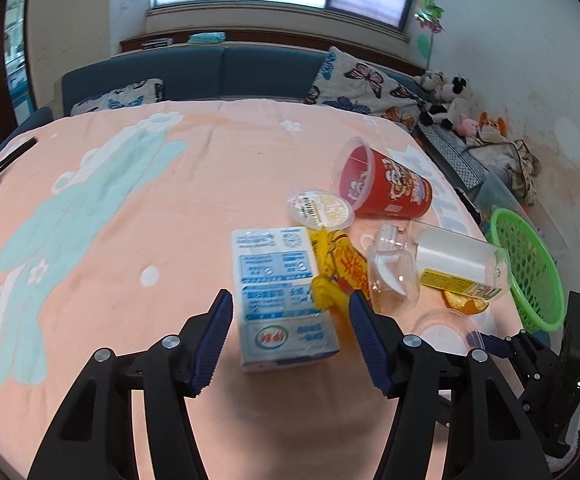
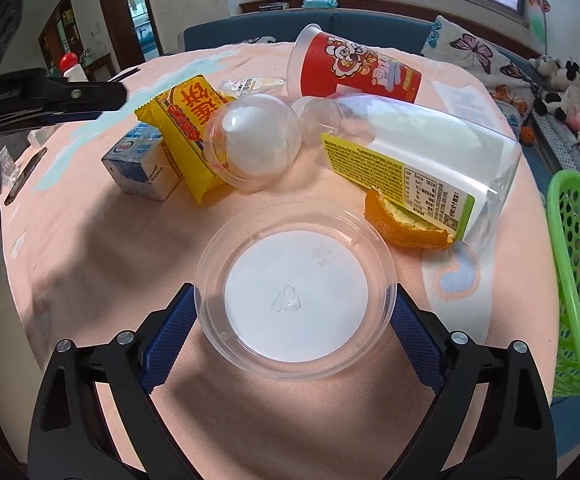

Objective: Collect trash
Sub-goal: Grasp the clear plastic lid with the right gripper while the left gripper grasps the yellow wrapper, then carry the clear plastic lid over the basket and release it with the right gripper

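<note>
A blue-and-white milk carton (image 1: 285,300) lies on the pink tablecloth between the pads of my left gripper (image 1: 290,294), which is open with a small gap on each side. My right gripper (image 2: 294,288) stands open around a clear round plastic lid (image 2: 296,292) that lies flat on the cloth, its rim close to both pads. Beyond lie a yellow snack wrapper (image 2: 187,128), a clear dome lid (image 2: 253,144), a tipped red cup (image 2: 354,68), a clear bottle (image 2: 422,160) and an orange peel (image 2: 406,228).
A green mesh basket (image 2: 578,280) hangs off the table's right edge. A small sealed jelly cup (image 1: 322,208) sits by the red cup. A dark phone (image 1: 13,156) lies at the far left edge. A blue sofa (image 1: 209,72) with pillows stands behind the table.
</note>
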Demonstrator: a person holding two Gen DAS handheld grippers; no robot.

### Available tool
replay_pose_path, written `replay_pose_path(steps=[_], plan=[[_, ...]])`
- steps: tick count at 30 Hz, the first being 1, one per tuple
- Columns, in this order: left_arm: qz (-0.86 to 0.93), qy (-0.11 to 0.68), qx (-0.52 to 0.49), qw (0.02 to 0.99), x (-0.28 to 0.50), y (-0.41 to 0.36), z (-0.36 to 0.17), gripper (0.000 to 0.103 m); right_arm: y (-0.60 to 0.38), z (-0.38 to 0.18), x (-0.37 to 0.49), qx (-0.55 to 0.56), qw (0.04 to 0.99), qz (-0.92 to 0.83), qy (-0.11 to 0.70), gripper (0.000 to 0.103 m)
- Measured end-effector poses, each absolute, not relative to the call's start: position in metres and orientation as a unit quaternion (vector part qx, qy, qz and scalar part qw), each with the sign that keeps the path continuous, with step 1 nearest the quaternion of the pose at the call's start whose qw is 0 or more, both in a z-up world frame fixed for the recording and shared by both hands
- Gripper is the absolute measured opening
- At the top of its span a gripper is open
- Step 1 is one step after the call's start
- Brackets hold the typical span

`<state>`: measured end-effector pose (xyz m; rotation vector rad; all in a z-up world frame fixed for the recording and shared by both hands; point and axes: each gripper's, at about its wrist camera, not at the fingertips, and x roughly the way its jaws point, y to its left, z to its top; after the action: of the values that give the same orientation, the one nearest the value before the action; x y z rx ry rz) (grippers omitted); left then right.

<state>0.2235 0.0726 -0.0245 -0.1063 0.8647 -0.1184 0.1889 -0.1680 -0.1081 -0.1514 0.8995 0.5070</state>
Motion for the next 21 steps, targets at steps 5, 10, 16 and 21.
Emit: replay_pose_path(steps=[5,10,16,21], plan=[[-0.088,0.43,-0.026,0.898,0.238,0.06,-0.031,0.053,-0.173,-0.105,0.186,-0.06,0.868,0.245,0.429,0.092],[-0.104,0.441,-0.012,0.892,0.251,0.053,-0.038,0.046,-0.179,-0.099,0.181,-0.055,0.87,0.245,0.424,0.092],[-0.113,0.446,0.001,0.888,0.26,0.049,-0.042,0.038,-0.186,-0.091,0.177,-0.038,0.872,0.244,0.421,0.092],[-0.121,0.449,-0.005,0.885,0.264,0.049,-0.047,0.022,-0.19,-0.084,0.172,-0.033,0.875,0.244,0.417,0.092]])
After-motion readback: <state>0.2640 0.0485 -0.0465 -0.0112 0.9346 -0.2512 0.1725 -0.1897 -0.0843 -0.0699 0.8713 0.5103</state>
